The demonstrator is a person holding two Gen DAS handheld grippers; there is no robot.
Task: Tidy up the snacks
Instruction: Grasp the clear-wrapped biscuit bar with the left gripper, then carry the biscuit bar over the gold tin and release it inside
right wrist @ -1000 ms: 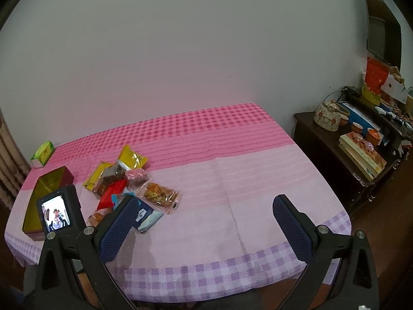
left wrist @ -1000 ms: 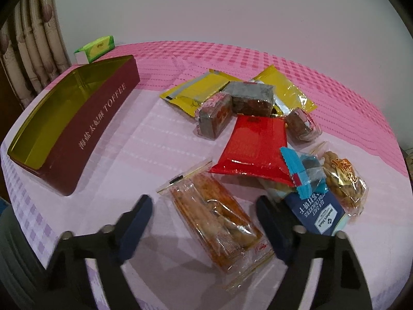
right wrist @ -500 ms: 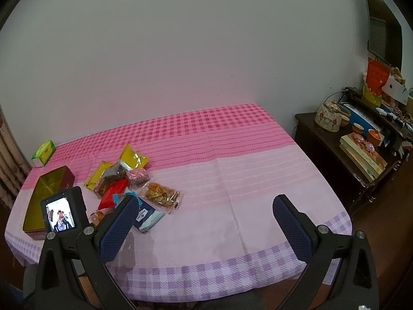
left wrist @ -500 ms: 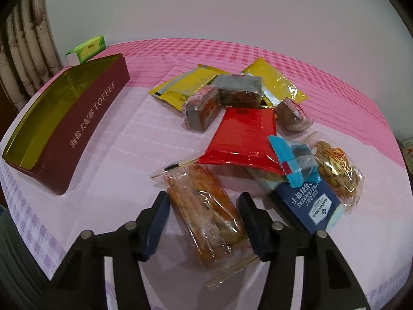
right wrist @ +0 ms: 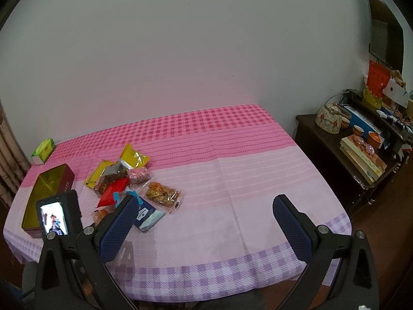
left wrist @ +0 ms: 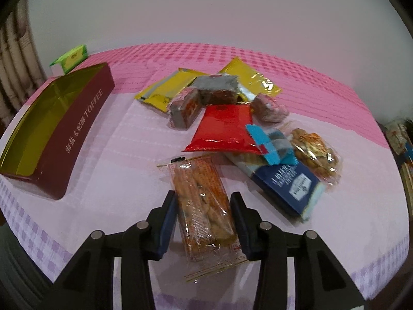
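The left gripper (left wrist: 204,215) is tilted steeply down toward the table (left wrist: 124,139), close to its near edge. Its jaws have just been closing, and a clear packet of orange biscuits (left wrist: 202,201) lies between them; both pads are seen against the sides of the wrapper, so the packet is grasped (it still rests on the cloth). The right gripper (right wrist: 204,228) is held over the near edge of the same table, pointed down less steeply. Its 2 fingers (right wrist: 291,230) stand wide apart and nothing is between them.

Just beyond the grasped packet, a dark blue packet (left wrist: 286,186) and a clear bag of brown snacks (left wrist: 313,152) are found on the right. Behind them a red pouch (left wrist: 224,129) lies flat, partly over the blue one. Farther back, 2 yellow packets (left wrist: 167,91) and some small wrapped cakes (left wrist: 185,108) are piled together. On the left, well apart from the pile, an open dark red tin (left wrist: 51,129) marked TOFFEE is seen, with a gold inside. A green box (left wrist: 69,58) stands at the far left corner.
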